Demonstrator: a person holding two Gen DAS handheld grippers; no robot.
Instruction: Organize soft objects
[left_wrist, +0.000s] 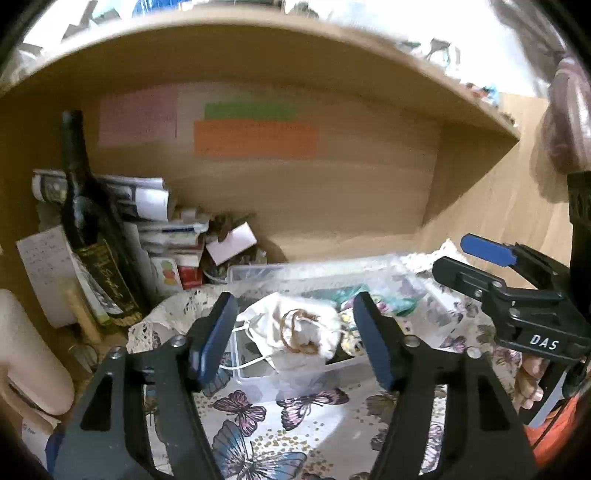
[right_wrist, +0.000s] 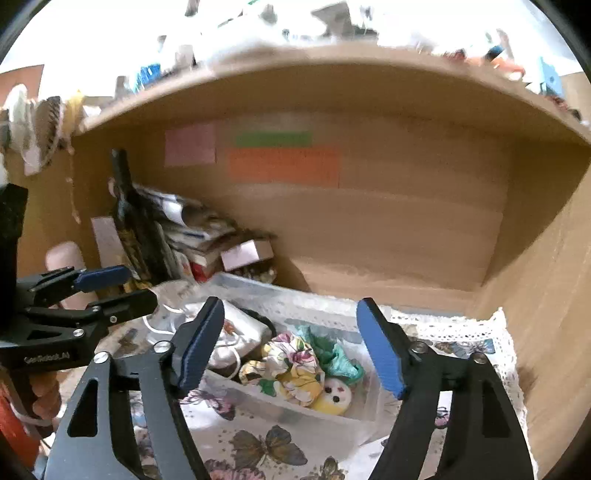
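A clear plastic box (right_wrist: 332, 415) stands on the butterfly-print cloth (right_wrist: 266, 450) and holds soft things: a white cloth pouch (left_wrist: 295, 332) with a brown cord, a floral cloth bundle (right_wrist: 291, 363), a green cloth (right_wrist: 334, 356) and a small yellow-white plush (right_wrist: 334, 398). The box also shows in the left wrist view (left_wrist: 251, 271). My left gripper (left_wrist: 293, 334) is open and empty, just in front of the white pouch. My right gripper (right_wrist: 291, 352) is open and empty, above the floral bundle. Each gripper appears at the edge of the other's view.
A dark wine bottle (left_wrist: 88, 229) leans at the back left beside stacked papers and small boxes (left_wrist: 173, 229). A wooden shelf board (left_wrist: 258, 48) hangs overhead, with a wooden back wall (left_wrist: 314, 192) bearing coloured notes and a side wall (right_wrist: 546, 295) on the right.
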